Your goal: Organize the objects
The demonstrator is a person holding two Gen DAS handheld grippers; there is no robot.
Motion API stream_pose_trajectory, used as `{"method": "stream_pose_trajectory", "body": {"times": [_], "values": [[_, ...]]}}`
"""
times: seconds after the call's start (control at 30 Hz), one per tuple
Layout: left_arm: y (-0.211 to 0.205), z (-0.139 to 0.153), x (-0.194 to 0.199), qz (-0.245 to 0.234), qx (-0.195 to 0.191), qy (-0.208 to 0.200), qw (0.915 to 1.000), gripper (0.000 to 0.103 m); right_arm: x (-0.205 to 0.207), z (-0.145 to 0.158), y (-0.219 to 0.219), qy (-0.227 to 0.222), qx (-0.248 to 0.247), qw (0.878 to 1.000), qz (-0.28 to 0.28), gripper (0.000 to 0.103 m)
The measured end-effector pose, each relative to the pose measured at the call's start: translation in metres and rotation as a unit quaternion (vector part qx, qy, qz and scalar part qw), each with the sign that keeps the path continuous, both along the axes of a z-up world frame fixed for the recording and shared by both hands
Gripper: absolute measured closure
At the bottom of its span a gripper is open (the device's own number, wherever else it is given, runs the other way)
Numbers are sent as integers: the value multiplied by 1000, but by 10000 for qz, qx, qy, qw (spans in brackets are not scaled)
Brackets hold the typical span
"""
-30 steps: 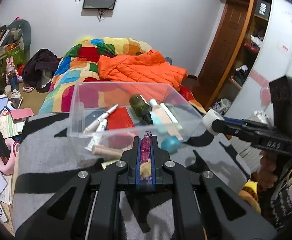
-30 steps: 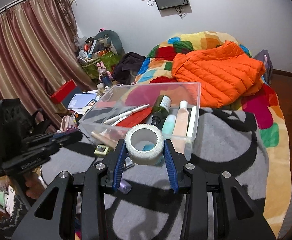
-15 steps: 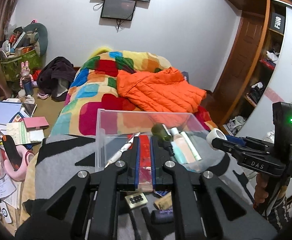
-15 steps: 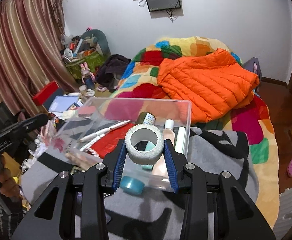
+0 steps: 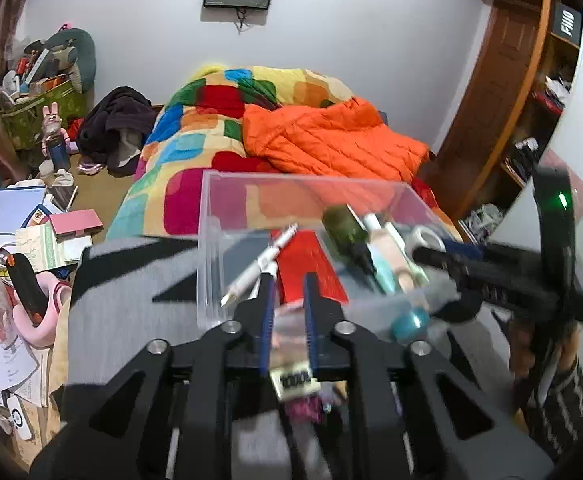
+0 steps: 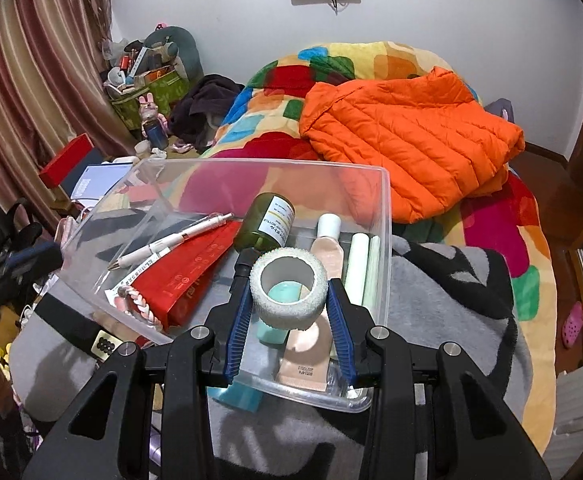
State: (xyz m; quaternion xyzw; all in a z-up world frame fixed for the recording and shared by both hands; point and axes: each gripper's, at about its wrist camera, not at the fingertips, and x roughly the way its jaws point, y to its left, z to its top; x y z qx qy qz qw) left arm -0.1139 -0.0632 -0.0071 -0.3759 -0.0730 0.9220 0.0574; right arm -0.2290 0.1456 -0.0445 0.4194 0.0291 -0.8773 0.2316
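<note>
The white foam-textured roll of tape point(image 6: 288, 289) sits clamped between my right gripper point(image 6: 289, 322)'s blue pads, ring opening facing the camera, hanging over the near right part of the clear plastic bin point(image 6: 385, 216). Directly below and beyond it lie a peach tube point(image 6: 323, 248), a pale green stick point(image 6: 357, 268) and a dark green bottle point(image 6: 267, 222), all with long axes running away from me; a red packet point(image 6: 187, 272) and a white pen point(image 6: 171, 242) fill the bin's left half. I judge the drop needs only a short descent, since the roll is already inside the rim line.

From the left wrist, my left gripper point(image 5: 288, 312) is just short of the bin's near wall, its jaws opening with nothing pressed between the pads; a small cream tag point(image 5: 293, 380) lies below them on the bed. The right gripper point(image 5: 471, 272) reaches in from the right over the bin point(image 5: 207, 240), so it is the nearer one.

The bin rests on a grey and black blanket point(image 6: 443, 280) at the bed's near end; a patchwork quilt point(image 5: 211, 120) and orange puffer jacket point(image 5: 331, 140) lie beyond, clutter covers the floor left.
</note>
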Motion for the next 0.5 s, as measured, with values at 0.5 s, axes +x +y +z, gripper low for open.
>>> {"method": "stream_pose_trajectory", "body": {"times": [0.5], "values": [[8, -43, 41, -265, -48, -529, 9982, 56, 25, 13, -4, 194, 192, 9995, 159, 49]]}}
